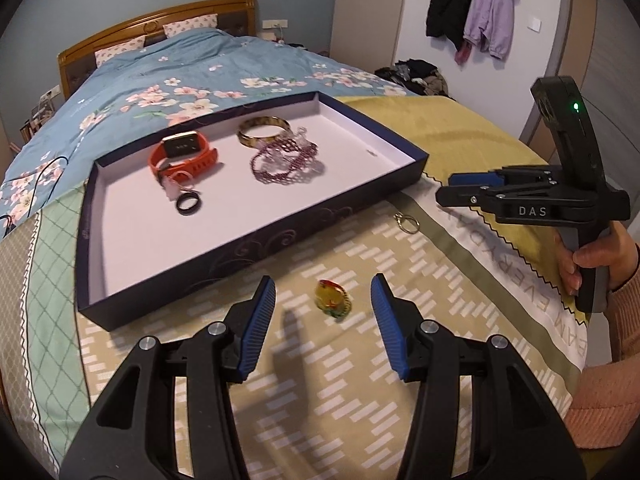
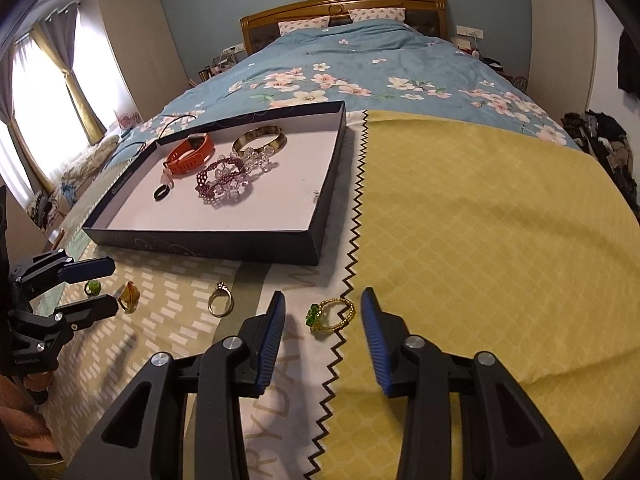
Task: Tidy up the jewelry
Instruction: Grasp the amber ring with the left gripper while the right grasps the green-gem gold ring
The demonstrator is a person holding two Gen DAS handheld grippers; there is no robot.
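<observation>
A dark box lid [image 1: 256, 240] [image 2: 208, 242] with a white inside lies on the bed and holds an orange watch [image 1: 188, 156], a gold bangle [image 1: 264, 130], purple bead bracelets [image 1: 286, 162] and a black ring [image 1: 189, 203]. My left gripper [image 1: 323, 294] is open, its blue pads either side of an amber ring [image 1: 332, 300] [image 2: 129, 297]. My right gripper [image 2: 323, 314] is open around a gold bead ring with a green stone [image 2: 332, 314]. A silver ring [image 2: 220, 300] [image 1: 406, 222] and a small green ring [image 2: 93, 287] lie loose on the cloth.
A yellow cloth [image 2: 480, 240] with a zigzag edge covers the bed's near right. The blue floral duvet [image 2: 360, 72] and wooden headboard [image 2: 344, 4] lie beyond the lid. Coats [image 1: 476, 12] hang on the far wall. A cable [image 2: 176, 122] trails near the lid's far corner.
</observation>
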